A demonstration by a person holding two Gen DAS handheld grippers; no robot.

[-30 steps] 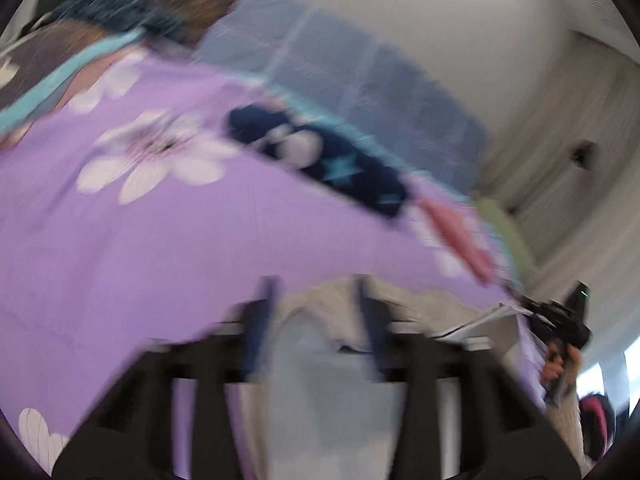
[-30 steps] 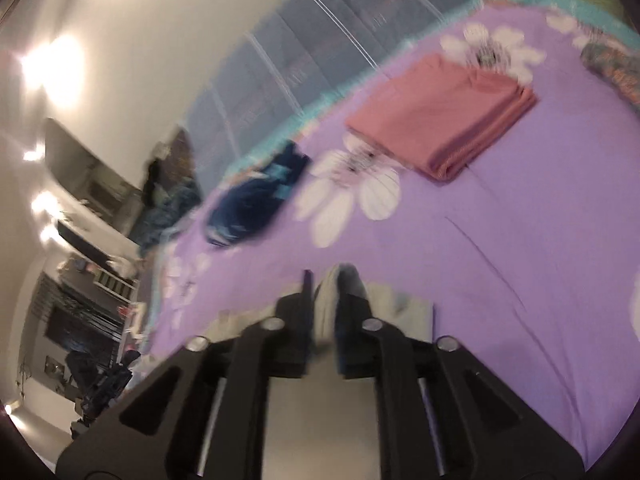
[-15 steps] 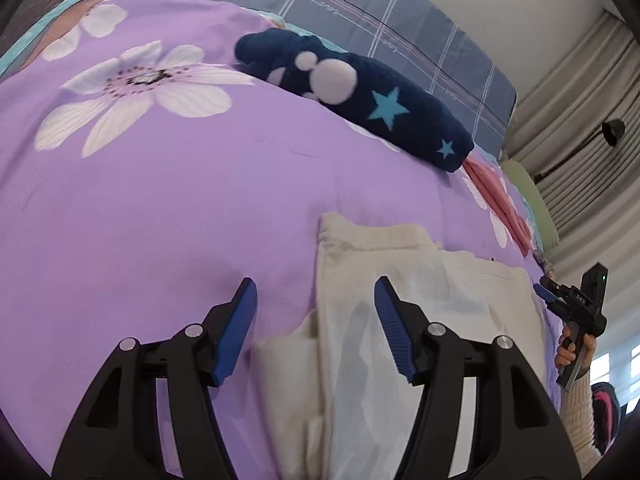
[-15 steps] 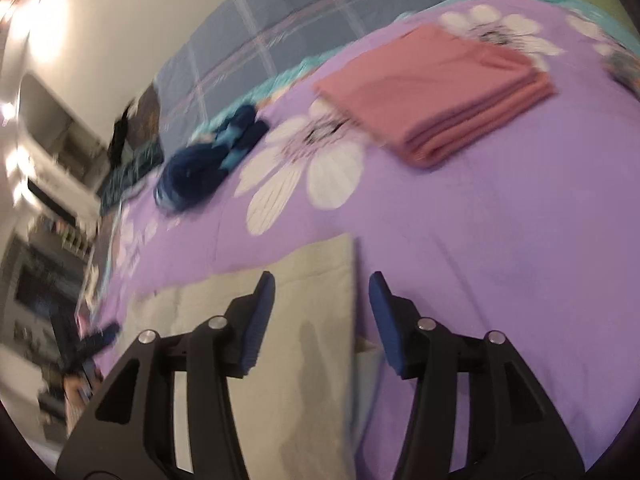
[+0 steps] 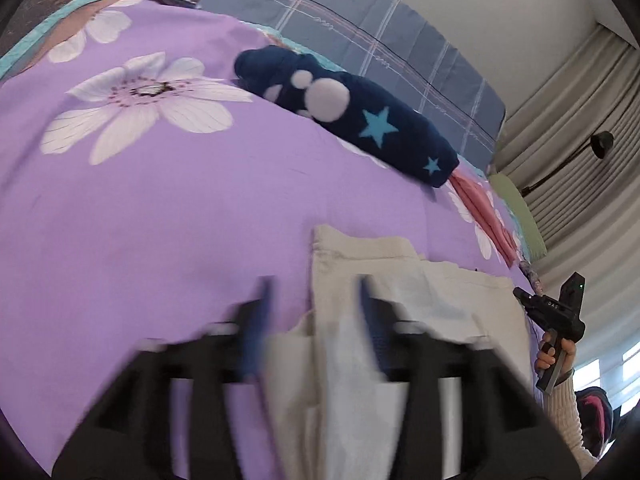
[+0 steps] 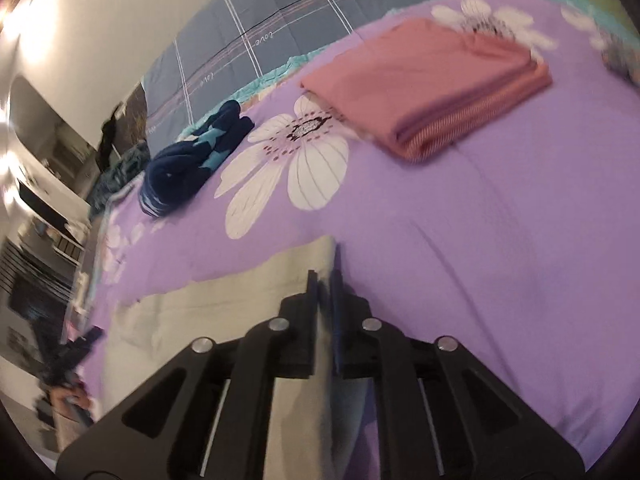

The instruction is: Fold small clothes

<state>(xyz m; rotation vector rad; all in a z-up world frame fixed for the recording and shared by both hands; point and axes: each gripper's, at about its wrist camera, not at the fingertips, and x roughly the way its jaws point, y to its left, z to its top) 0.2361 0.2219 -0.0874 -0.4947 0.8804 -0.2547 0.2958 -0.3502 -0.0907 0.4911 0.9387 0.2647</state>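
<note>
A cream garment (image 5: 404, 280) lies flat on the purple flowered bedspread (image 5: 160, 200). My left gripper (image 5: 314, 300) is open, blurred by motion, with its jaws straddling the garment's left edge. In the right wrist view the same cream garment (image 6: 248, 292) lies below me, and my right gripper (image 6: 325, 284) is shut on its right edge. The right gripper also shows in the left wrist view (image 5: 556, 312), held in a hand at the garment's far side.
A folded navy garment with stars (image 5: 352, 112) and a folded pink stack (image 6: 432, 80) lie further up the bed. A grey plaid pillow (image 5: 360, 36) sits by the wall. Curtains (image 5: 580, 128) hang at the right.
Half a second ago both grippers were open over the laid-out garment. Now my right gripper has closed on the right edge, and my left gripper's jaws are narrowing around the left edge.
</note>
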